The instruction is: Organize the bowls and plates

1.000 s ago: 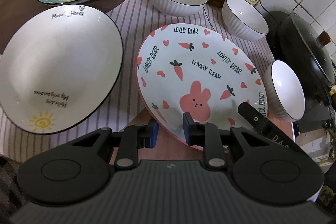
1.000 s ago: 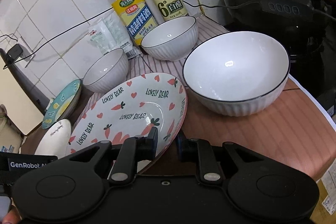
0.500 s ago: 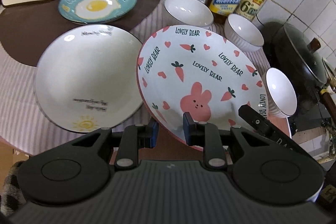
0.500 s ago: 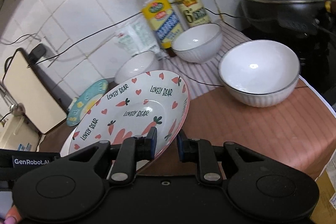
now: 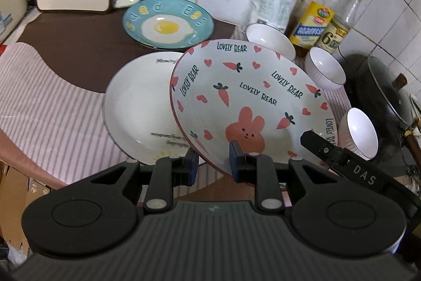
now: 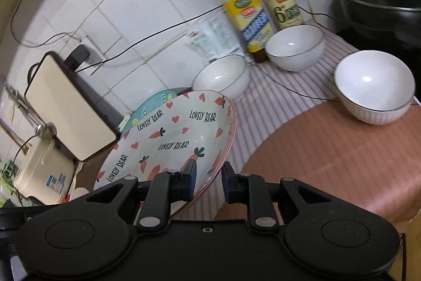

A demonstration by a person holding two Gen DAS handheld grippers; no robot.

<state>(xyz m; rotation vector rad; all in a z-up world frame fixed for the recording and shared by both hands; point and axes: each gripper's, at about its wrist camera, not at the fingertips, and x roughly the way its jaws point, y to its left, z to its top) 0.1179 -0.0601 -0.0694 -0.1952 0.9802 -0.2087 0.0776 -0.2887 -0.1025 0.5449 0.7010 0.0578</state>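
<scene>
**Left wrist view: bunny plate held by both grippers**

Left wrist view first. The left gripper (image 5: 213, 162) has its jaws clamped on the near rim of the bunny plate (image 5: 250, 96), one pad under the rim and one over it. The plate is tilted and lifted off the counter, and its left edge overlaps the white plate (image 5: 136, 102) lying on the striped cloth (image 5: 47, 107). Farther back sits the egg plate (image 5: 168, 26) on a brown mat (image 5: 79, 41). Three white bowls stand to the right: one far (image 5: 269, 40), one in the middle (image 5: 326, 67) and one near (image 5: 359, 132) (this last beside the black pot (image 5: 386, 94)). Two bottles (image 5: 313, 25) stand against the tiled wall. The right gripper (image 5: 315, 141) reaches in at the plate's right rim.

Right wrist view next. The right gripper (image 6: 209, 175) grips the bunny plate (image 6: 171, 133) at its near right rim, jaws closed on it, the plate slanting up to the left. Behind it peeks the egg plate (image 6: 155, 102). The bowls stand well apart on the right, far (image 6: 221, 75), middle (image 6: 294, 46) and near (image 6: 373, 86).
</scene>
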